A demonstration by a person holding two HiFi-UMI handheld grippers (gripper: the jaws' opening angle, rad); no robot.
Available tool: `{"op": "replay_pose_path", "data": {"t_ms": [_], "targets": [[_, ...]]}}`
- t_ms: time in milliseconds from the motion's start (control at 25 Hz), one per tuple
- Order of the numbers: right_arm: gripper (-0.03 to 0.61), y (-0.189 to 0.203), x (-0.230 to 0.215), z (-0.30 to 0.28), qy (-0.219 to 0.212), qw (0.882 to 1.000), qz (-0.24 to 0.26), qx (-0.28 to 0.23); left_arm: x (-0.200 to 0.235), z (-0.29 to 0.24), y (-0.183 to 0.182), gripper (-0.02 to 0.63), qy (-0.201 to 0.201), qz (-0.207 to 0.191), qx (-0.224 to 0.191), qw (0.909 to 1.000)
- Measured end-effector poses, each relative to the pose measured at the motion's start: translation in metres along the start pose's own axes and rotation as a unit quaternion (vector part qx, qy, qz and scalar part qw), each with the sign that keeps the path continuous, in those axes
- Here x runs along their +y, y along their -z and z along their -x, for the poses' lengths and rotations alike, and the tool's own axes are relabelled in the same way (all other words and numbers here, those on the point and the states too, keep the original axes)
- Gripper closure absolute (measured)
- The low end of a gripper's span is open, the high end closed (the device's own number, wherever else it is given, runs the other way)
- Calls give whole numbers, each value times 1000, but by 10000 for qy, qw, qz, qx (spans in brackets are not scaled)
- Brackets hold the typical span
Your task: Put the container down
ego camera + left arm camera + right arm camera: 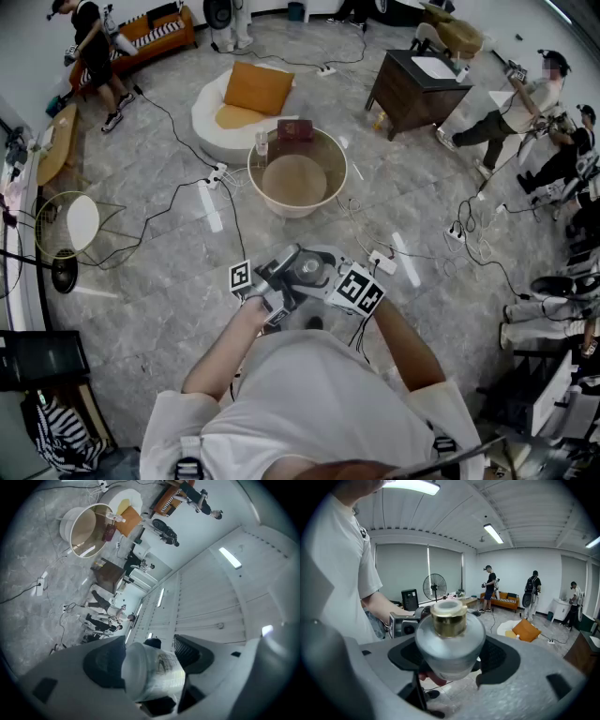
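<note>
**Container being held aloft, set-down not yet begun**

The container [449, 639], a frosted bottle with a gold cap [448, 617], is being held in mid-air close in front of the person's chest, well above the marble floor [169, 187]. It is being clamped by the right gripper [451, 656], whose fingers are being pressed against its sides just below the shoulder, with the cap facing that gripper's camera. The base end of the bottle is being framed by the left gripper [149, 660], whose fingers are being held spread wide on either side of it. They appear to be squeezing nothing, though the gap on one side is hard to read.

The step in hand is judged to be the very start of the set-down, since nothing is being lowered yet. For the next move, the left gripper is being called on to draw clear of the base. The bottle would then need to be brought down upright onto a free, level spot and settled there before the right fingers are opened. No landing place is being shown beneath it, so one has to be chosen first.
</note>
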State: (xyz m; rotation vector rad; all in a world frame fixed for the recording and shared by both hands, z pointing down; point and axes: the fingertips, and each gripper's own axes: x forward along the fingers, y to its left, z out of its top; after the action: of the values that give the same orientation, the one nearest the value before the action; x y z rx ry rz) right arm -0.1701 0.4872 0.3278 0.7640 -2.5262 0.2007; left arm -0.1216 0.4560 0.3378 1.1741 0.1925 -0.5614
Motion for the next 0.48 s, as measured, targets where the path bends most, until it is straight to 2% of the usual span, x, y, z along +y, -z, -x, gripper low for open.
{"op": "replay_pose_path", "data": {"t_ms": [480], "targets": [[241,-5,5,-16,68,10000,-53,28,-7,13,-7,313,5,52,77,10000]]}}
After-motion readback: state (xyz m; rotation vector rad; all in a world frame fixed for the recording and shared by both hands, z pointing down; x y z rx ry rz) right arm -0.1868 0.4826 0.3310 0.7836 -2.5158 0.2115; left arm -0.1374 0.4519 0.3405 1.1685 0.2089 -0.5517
